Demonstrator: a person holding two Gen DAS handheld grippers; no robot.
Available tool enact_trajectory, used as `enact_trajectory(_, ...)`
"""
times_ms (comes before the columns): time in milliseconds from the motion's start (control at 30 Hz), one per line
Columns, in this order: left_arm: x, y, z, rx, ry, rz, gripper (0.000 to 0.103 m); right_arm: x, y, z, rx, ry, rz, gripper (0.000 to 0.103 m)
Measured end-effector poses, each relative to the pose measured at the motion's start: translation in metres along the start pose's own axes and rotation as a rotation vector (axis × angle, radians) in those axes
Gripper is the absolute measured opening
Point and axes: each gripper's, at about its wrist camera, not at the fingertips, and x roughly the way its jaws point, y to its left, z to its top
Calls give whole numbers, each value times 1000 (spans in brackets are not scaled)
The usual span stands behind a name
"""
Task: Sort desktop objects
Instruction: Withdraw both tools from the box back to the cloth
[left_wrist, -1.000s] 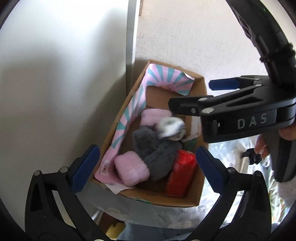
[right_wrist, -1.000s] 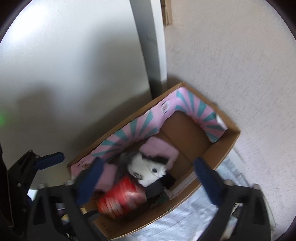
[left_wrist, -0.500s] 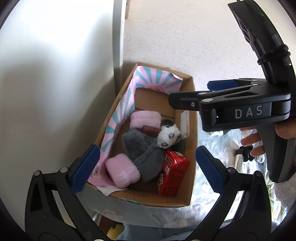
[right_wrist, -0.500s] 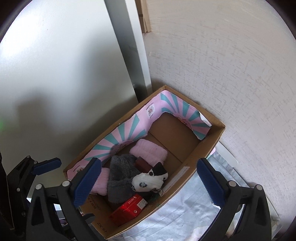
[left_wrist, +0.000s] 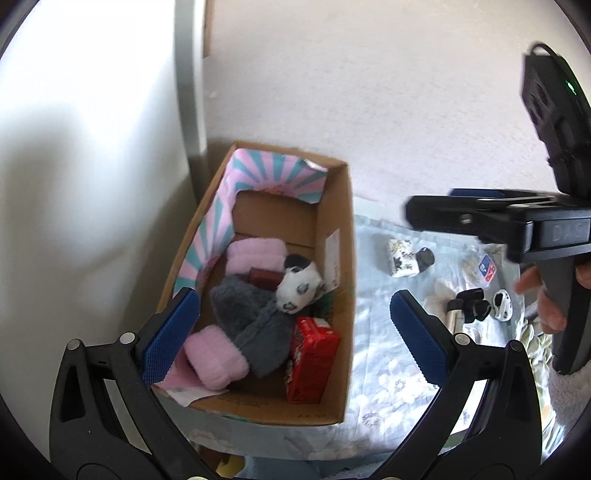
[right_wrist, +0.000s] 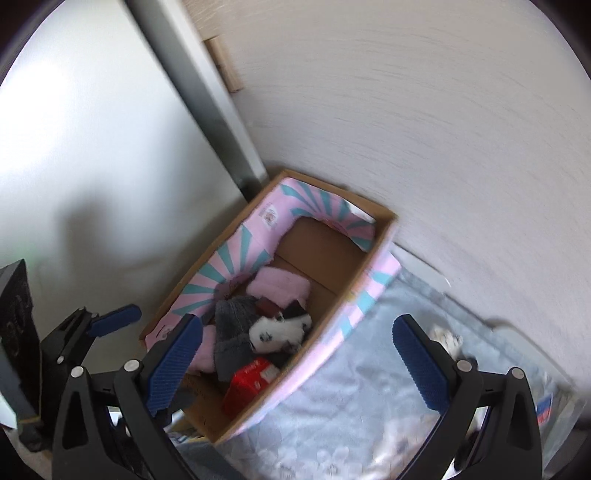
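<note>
A cardboard box with a pink and teal lining stands by the wall; it also shows in the right wrist view. In it lie a panda plush, a grey and pink knit piece and a red packet. My left gripper is open and empty above the box's near end. My right gripper is open and empty, above the box's right side; its body shows in the left wrist view. Small items lie on the cloth to the right: a patterned block and a black clip.
A pale floral cloth covers the surface right of the box. A white wall and a grey post stand behind and left of the box. A small black round object and a card lie on the cloth.
The panda plush dropped from my right gripper into the box and now lies still. My right gripper has pulled away to the right and up. Both views have shifted right, showing the cloth.
</note>
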Motion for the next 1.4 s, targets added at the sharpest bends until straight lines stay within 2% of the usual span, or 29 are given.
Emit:
enact_trajectory(300,-3,-34,17,76,-21,-72,103,-87,-63,-36,162,-145,-144,103)
enact_trajectory(467,8,-67,29,132,-8,-125,103,-127,-100,-68,232,-173,-256,103)
enact_trajectory(600,18,-100,35,196,6,-150,103,-141,-123,-98,303,-167,-327,103)
enact_trajectory(700,28,-127,35,260,13,-154,103,-146,-139,-118,338,-169,-373,103)
enact_trajectory(867,60,-163,28,317,45,-144,103,-153,-170,-157,447,-171,-376,103)
enact_trajectory(1067,117,-182,11,326,116,-103,103,-145,-197,-205,536,-147,-391,103)
enact_trajectory(1200,149,-185,0,347,111,-57,103,-131,-215,-236,585,-140,-408,102)
enact_trajectory(1267,168,-184,-7,366,113,-14,103,-119,-222,-247,585,-132,-409,96)
enact_trajectory(1333,181,-183,-10,372,113,7,101,-105,-227,-254,567,-108,-419,95)
enact_trajectory(1400,192,-181,-10,356,119,15,101,-89,-233,-259,547,-74,-448,87)
